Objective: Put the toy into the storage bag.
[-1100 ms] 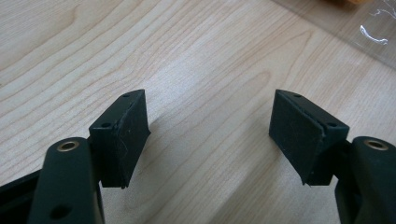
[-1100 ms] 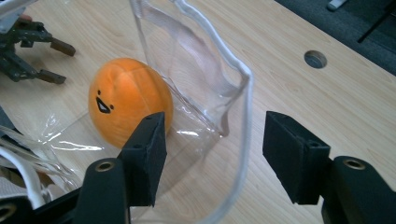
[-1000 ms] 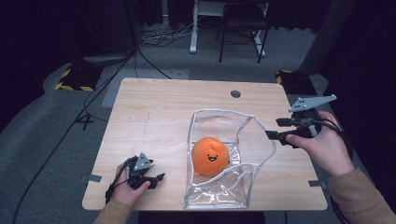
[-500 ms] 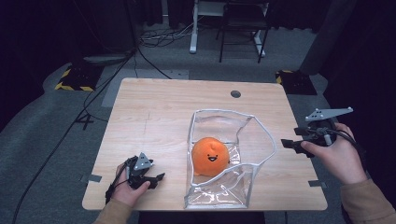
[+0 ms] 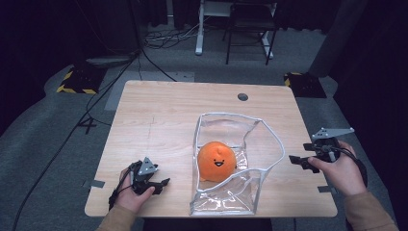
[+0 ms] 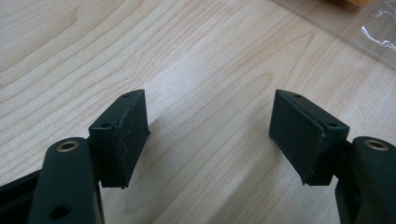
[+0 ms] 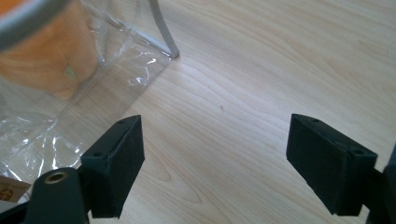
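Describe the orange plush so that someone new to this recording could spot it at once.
Start at the light wooden table and find the clear plastic bag with a white rim standing open on its near right half. The orange plush sits inside it: round, bright orange, with a small smiling face, the one coloured thing on the table.

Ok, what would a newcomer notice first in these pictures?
The bright orange plush ball with a smiling face, sitting inside a clear plastic bag that stands open in the middle of the wooden table. Next, the two hand-held grippers: the left gripper near the front left corner, the right gripper beside the bag, both open and empty.
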A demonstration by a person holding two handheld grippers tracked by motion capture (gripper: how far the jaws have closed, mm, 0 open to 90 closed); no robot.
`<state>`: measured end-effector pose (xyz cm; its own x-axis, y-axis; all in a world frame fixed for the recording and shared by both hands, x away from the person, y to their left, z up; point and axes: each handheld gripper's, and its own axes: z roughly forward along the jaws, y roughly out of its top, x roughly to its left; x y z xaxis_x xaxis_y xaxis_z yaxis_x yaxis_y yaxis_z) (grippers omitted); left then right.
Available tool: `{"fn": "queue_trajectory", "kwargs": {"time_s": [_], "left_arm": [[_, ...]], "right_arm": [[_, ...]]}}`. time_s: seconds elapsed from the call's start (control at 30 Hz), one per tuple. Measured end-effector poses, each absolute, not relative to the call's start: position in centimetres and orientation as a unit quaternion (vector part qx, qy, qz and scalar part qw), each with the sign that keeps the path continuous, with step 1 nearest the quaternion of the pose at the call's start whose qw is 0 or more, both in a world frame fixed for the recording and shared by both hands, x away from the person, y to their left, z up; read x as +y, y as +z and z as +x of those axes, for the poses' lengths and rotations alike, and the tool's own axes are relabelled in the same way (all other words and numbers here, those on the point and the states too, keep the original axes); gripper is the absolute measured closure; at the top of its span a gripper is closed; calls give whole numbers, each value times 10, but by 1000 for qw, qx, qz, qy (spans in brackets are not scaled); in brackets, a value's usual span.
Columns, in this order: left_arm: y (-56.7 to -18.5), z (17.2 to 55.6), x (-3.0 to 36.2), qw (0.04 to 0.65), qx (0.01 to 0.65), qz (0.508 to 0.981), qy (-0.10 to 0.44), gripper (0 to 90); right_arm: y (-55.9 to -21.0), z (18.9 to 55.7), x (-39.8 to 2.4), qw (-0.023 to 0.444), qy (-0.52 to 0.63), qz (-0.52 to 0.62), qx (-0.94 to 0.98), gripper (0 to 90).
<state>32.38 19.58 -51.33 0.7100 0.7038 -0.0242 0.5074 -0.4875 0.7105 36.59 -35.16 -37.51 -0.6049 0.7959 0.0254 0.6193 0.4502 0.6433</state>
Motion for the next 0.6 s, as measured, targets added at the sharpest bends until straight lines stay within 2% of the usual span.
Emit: {"fn": "queue_trajectory", "kwargs": {"time_s": [0.27,0.6], "left_arm": [[-513,324,196,361,356,851,136,286],[-513,324,196,360,356,851,136,286]], "right_arm": [[-413,360,-358,125,325,429,834,222],[-458,346,-356,146,337,425,827,230]]}}
